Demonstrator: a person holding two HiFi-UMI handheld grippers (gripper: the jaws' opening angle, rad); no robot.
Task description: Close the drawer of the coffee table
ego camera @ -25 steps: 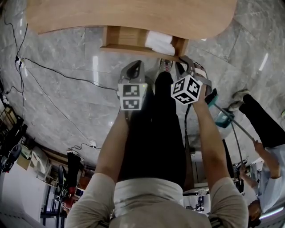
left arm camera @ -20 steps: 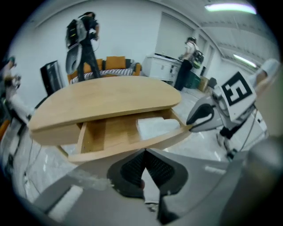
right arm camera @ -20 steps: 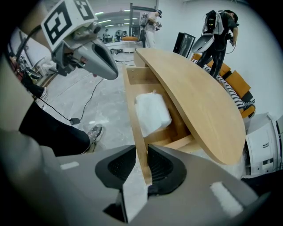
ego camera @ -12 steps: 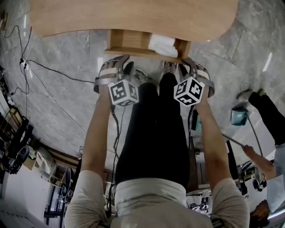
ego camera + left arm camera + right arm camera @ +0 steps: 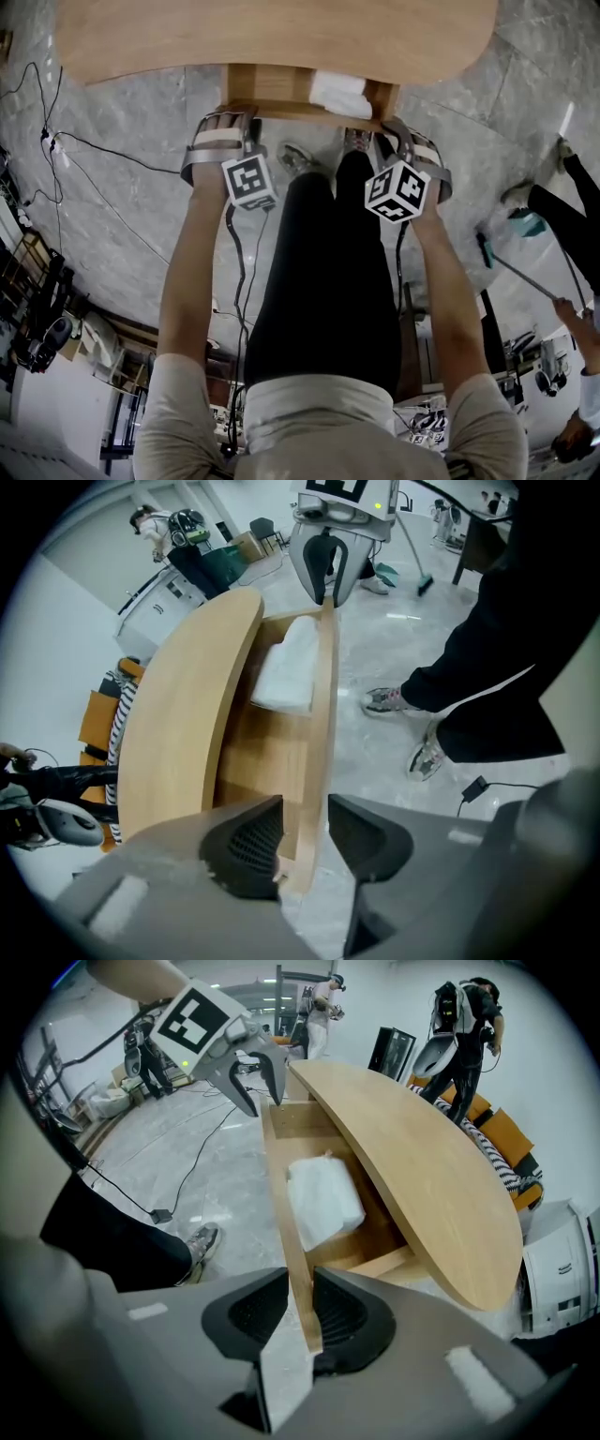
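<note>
1. The light wooden drawer (image 5: 272,86) stands pulled out from under the oval wooden coffee table top (image 5: 281,33).
2. Right gripper (image 5: 300,1305) pinches its front board (image 5: 283,1185); left gripper (image 5: 303,816), jaws just opened, straddles that board loosely.
3. Pushing from one side could skew and jam the drawer.

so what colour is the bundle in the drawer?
White. The bundle in the open drawer shows best in the right gripper view.
</note>
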